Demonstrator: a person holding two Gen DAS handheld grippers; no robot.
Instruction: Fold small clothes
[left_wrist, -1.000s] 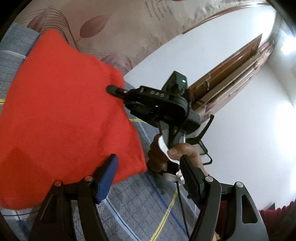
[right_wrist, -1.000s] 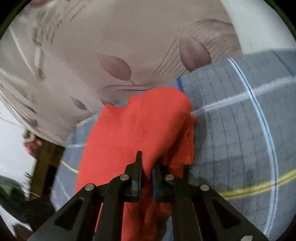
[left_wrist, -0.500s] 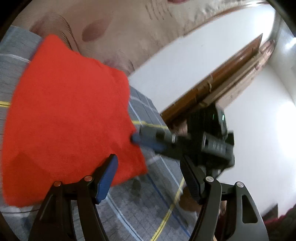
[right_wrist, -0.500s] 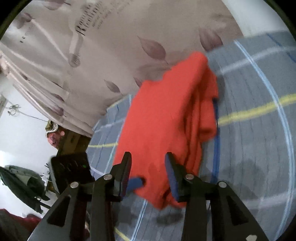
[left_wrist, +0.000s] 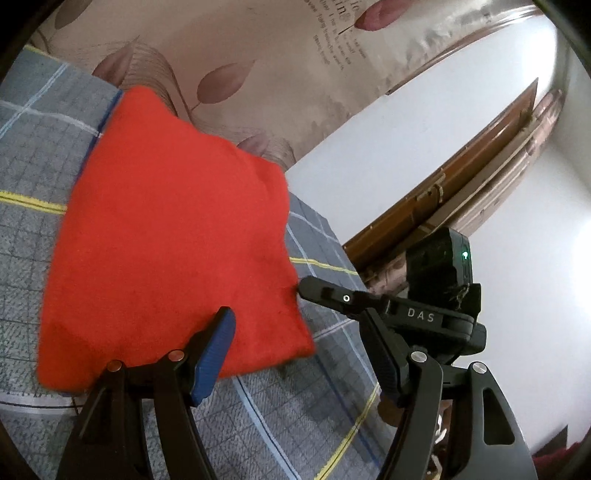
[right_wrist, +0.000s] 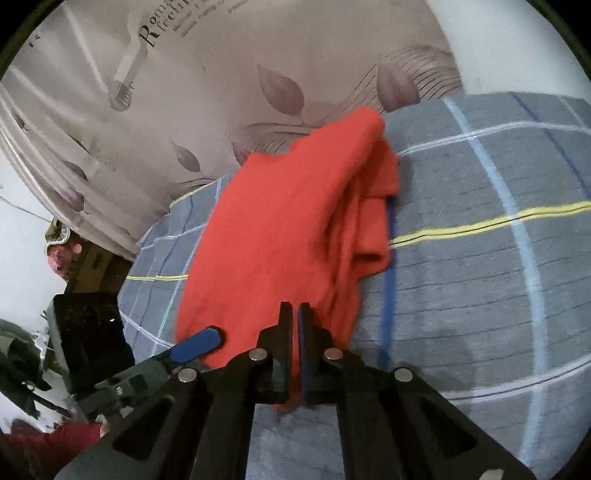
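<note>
A folded red garment (left_wrist: 173, 236) lies on the grey checked bed cover (left_wrist: 280, 421); in the right wrist view the garment (right_wrist: 280, 229) shows stacked layers along its right side. My left gripper (left_wrist: 303, 350) is open and empty, hovering just over the garment's near edge. My right gripper (right_wrist: 294, 314) is shut on the garment's near edge. In the left wrist view the right gripper (left_wrist: 314, 290) touches the garment's right edge. The left gripper's blue pad (right_wrist: 201, 341) shows beside the garment in the right wrist view.
A beige leaf-patterned curtain (left_wrist: 258, 66) hangs behind the bed. A white wall and a brown wooden door frame (left_wrist: 461, 184) stand to the right. The bed cover (right_wrist: 480, 258) extends to the right of the garment.
My right gripper was shut on the garment, opened half a second ago, and has now shut again on its near edge. The left gripper has stayed open.
</note>
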